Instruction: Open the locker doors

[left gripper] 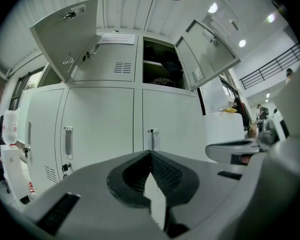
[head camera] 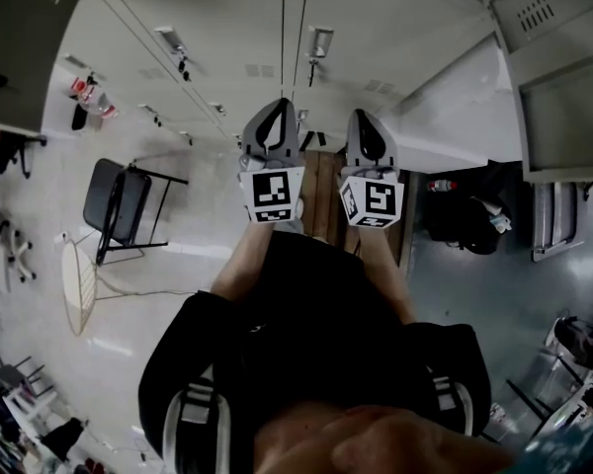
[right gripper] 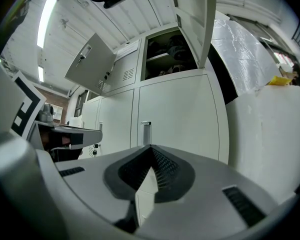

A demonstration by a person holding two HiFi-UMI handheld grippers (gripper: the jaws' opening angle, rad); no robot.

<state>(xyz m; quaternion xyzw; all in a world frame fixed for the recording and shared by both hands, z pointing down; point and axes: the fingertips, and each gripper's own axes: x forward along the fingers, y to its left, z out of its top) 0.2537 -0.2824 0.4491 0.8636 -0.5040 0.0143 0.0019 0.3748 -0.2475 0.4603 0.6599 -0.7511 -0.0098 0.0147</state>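
White lockers stand in front of me. Two upper doors hang open, and the open upper compartment holds dark things. The lower doors are shut, each with an upright handle. My left gripper is shut with nothing in it and points at the lower door's handle from a short way off. My right gripper is shut and empty too, facing the same handle. In the head view both grippers are held side by side, short of the lockers.
A wooden bench lies below the grippers. At the left stand a folding chair and a round flat thing. A black bag sits by another locker at the right. People are far off.
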